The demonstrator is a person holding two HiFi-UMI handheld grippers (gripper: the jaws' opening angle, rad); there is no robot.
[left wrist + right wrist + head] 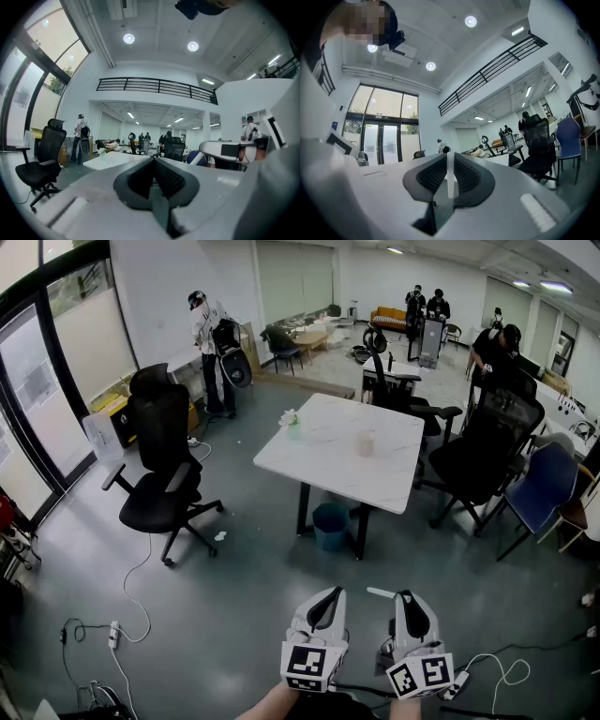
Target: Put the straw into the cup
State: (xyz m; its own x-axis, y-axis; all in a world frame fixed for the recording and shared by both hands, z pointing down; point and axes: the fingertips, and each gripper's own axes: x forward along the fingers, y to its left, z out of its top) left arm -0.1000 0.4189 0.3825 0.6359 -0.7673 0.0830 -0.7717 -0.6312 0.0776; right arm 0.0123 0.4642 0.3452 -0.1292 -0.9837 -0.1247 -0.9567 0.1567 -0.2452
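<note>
A thin white straw point(450, 174) stands upright between the jaws of my right gripper point(450, 161), which is shut on it. In the head view the straw point(380, 593) pokes out to the left of the right gripper point(406, 596), low in the picture over the grey floor. My left gripper point(330, 594) hangs beside it with its jaws together and nothing in them; in its own view the left gripper point(154, 161) is shut as well. A pale cup point(366, 442) stands on the white marble table point(328, 470), a few steps ahead of both grippers.
A small greenish pot point(292, 424) sits at the table's left corner, and a blue bin point(330, 525) stands under the table. A black office chair point(164, 479) is to the left, more chairs point(487, 456) to the right. Cables point(114, 636) lie on the floor. People stand in the background.
</note>
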